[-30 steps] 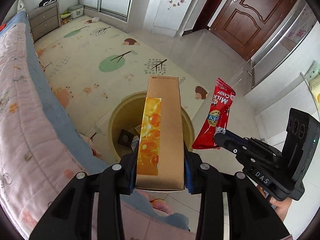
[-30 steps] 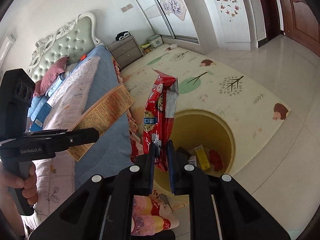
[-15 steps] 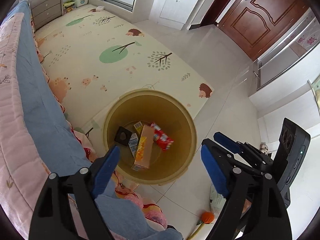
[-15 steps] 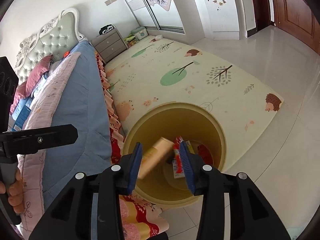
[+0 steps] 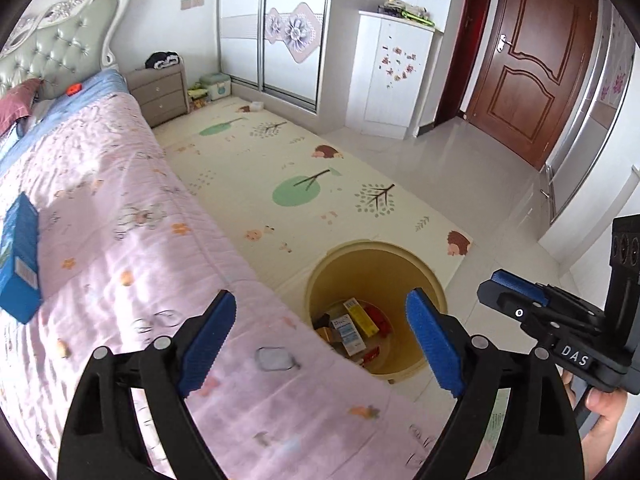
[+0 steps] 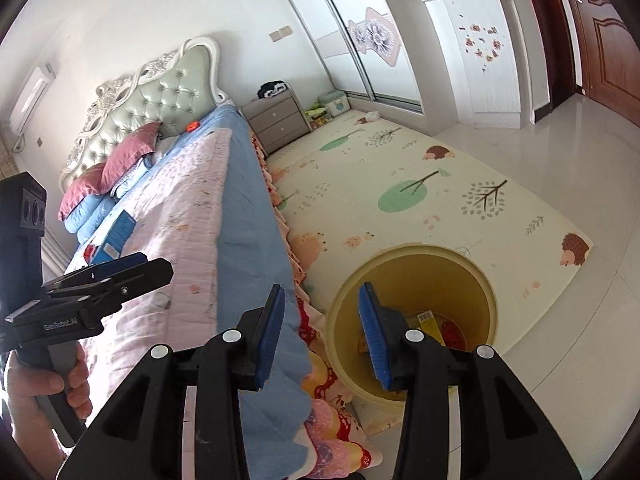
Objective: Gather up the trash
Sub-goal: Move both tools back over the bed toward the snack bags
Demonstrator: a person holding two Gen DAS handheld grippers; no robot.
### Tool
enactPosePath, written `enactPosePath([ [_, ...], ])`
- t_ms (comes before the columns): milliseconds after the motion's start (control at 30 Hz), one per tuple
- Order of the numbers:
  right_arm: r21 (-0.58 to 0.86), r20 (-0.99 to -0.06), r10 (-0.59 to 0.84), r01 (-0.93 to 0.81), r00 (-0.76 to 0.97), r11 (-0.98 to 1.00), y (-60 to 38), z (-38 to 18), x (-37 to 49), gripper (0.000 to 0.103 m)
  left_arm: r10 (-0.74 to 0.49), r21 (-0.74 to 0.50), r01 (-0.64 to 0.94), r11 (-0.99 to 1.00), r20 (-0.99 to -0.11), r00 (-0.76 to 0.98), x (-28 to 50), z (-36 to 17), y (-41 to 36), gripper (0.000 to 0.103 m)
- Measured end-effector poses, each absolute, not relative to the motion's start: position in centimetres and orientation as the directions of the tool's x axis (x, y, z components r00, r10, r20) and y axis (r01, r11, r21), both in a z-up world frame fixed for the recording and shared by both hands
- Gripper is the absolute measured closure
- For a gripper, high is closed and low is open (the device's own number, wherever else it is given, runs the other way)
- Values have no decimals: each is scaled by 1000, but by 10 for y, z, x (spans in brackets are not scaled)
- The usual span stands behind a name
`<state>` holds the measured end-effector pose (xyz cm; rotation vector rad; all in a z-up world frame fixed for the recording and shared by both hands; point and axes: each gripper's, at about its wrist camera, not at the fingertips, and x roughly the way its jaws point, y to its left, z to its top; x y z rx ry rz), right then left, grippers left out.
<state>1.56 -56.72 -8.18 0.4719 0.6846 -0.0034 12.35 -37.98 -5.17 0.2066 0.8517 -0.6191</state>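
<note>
A round yellow bin (image 5: 424, 276) stands on the floor beside the bed and holds several boxes and wrappers (image 5: 352, 330). It also shows in the right wrist view (image 6: 476, 280). My left gripper (image 5: 320, 344) is open and empty above the bed's edge, left of the bin. My right gripper (image 6: 322, 334) is open and empty over the bin's near rim; it also shows in the left wrist view (image 5: 516, 292). A blue box (image 5: 20, 252) lies on the pink quilt at the far left and shows in the right wrist view (image 6: 116, 236).
The bed with its pink quilt (image 5: 120, 240) fills the left side. A patterned play mat (image 5: 300, 184) covers the floor past the bin. A grey nightstand (image 5: 160, 92), a white cabinet (image 5: 392, 76) and a brown door (image 5: 536, 64) stand at the back.
Both grippers opened and dropped the orange box and the red candy wrapper into the bin. Both then rose and tilted up toward the bed and room.
</note>
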Motion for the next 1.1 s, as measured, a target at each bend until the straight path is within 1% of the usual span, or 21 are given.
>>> enactPosePath([
  [100, 396, -582, 182, 81, 792, 915, -535, -59, 20, 64, -410, -60, 541, 839, -723, 556, 117, -41, -340, 14],
  [200, 364, -561, 224, -6, 797, 931, -495, -41, 24, 64, -362, -31, 479, 877, -698, 617, 108, -36, -294, 14],
  [367, 300, -560, 297, -145, 773, 943, -423, -24, 39, 64, -273, -12, 365, 931, -689, 671, 104, -29, -216, 14],
  [533, 265, -575, 373, -266, 728, 927, -351, -20, 52, 64, -184, -17, 231, 973, -665, 724, 102, -21, -136, 13],
  [700, 248, -596, 426, -348, 681, 904, -289, -23, 60, 64, -101, -27, 111, 994, -652, 751, 96, -19, -66, 10],
  [1100, 197, -629, 500, -500, 595, 843, -166, -23, 74, 64, 0, -85, -70, 994, -641, 767, 78, -25, 61, 9],
])
